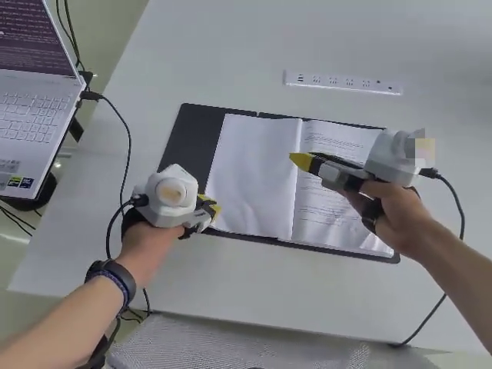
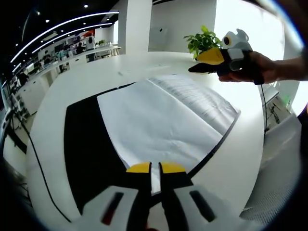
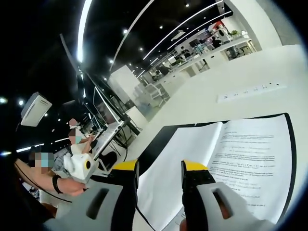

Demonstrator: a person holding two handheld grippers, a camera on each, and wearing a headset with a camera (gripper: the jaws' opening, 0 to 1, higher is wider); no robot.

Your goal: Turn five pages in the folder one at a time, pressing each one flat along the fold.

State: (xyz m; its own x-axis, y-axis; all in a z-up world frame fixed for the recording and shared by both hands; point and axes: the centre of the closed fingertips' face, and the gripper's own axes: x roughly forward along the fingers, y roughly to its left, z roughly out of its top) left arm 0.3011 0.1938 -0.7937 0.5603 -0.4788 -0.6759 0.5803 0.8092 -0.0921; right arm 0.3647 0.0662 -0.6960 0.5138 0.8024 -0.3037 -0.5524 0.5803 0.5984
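Folder (image 1: 192,138) open, corner of blank page (image 1: 254,177) in clenched left tongs (image 1: 209,211), right tongs (image 1: 301,160) released above printed page (image 1: 330,207).

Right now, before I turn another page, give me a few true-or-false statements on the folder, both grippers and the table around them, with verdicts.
1. The folder lies open on the table. True.
2. The right gripper is clamped on a page. False: its jaws stand apart, holding nothing, above the printed page.
3. The page facing up beside the printed one is a blank page. True.
4. The left gripper has its jaws spread wide. False: they are nearly together, at the blank page's near edge.
5. The laptop sits right of the folder. False: it is on the left in the head view.
6. A power strip lies beyond the folder. True.
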